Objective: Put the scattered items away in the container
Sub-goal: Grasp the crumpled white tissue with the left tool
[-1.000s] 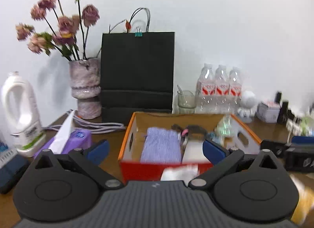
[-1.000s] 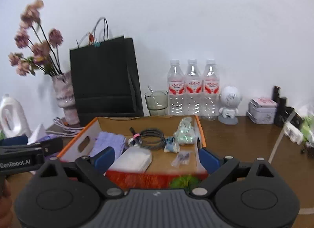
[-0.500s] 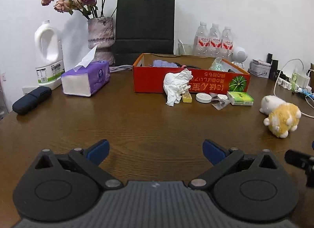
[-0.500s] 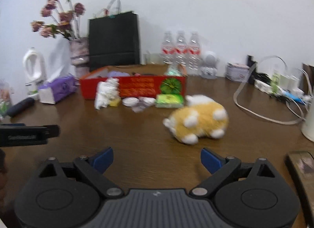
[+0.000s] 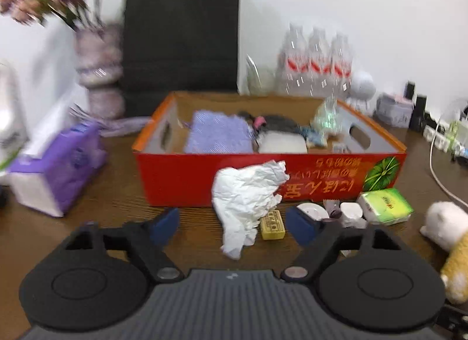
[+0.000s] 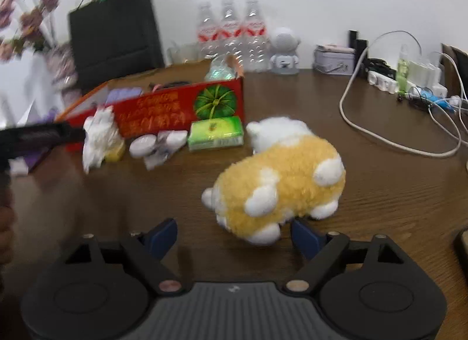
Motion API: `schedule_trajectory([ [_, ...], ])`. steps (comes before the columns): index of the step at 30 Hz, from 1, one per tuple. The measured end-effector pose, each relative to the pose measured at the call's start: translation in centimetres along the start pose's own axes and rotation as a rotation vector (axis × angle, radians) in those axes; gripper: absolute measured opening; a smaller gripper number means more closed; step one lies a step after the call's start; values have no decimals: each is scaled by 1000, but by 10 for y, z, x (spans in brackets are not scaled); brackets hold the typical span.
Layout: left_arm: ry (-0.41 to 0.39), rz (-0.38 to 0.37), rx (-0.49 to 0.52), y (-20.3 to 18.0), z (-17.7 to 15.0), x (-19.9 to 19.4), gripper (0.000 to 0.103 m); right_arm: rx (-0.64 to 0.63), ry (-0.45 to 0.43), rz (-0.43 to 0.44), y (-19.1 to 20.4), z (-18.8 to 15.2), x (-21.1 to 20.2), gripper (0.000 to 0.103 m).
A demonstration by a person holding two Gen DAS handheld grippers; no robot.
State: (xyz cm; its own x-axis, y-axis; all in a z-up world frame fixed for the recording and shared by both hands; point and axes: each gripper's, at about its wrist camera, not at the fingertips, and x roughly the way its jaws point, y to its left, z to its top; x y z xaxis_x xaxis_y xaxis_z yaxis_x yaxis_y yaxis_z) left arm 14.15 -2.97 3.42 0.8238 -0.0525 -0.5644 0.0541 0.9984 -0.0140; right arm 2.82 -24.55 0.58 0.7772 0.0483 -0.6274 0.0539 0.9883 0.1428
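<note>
We held the left gripper (image 5: 232, 224) with jaws closing around the crumpled tissue (image 5: 245, 193) but not yet pressing it; it lay against the red box (image 5: 175, 182) (orange lettering upside down, unreadable). The right gripper (image 6: 234, 233) jaws, closing, flanked the plush toy (image 6: 278, 176) on the desk (image 6: 380, 182).

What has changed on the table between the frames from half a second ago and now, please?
Both grippers moved in: the left gripper now frames the crumpled tissue, the right gripper has reached the plush toy. Both sets of jaws are closing; neither grips anything yet. The red box, its contents and the small items before it lie unchanged.
</note>
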Motion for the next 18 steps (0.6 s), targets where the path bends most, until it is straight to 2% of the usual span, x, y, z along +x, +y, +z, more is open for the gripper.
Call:
schedule_trajectory([
  [1, 20, -6, -5, 1, 1, 9, 69, 14, -11, -4, 0, 1, 1, 71],
  [2, 38, -9, -12, 2, 1, 16, 53, 21, -27, -5, -2, 1, 2, 55],
  [3, 58, -10, -23, 5, 1, 21, 43, 16, -30, -1, -3, 1, 3, 27],
  [4, 73, -14, -40, 8, 0, 24, 26, 12, -33, -3, -5, 2, 3, 27],
  [5, 78, -23, -60, 11, -2, 25, 17, 4, -40, -3, -6, 1, 1, 27],
  [8, 73, -35, -72, 16, -6, 24, 10, -30, -74, 0, -8, 1, -4, 23],
  [12, 46, -26, -55, 21, -6, -1, 7, -128, -149, 69, 1, 6, -35, 14],
  [14, -1, -43, -52, 26, -9, -28, 7, -151, -162, 154, 6, 10, -58, 11],
  [15, -22, -51, -53, 28, -12, -41, 7, -144, -162, 228, 6, 12, -70, 8],
  [16, -31, -55, -57, 29, -16, -50, 7, -130, -167, 308, 5, 13, -82, 6],
  [18, -27, -44, -63, 28, -24, -66, 7, -113, -153, 391, 4, 17, -94, 5],
])
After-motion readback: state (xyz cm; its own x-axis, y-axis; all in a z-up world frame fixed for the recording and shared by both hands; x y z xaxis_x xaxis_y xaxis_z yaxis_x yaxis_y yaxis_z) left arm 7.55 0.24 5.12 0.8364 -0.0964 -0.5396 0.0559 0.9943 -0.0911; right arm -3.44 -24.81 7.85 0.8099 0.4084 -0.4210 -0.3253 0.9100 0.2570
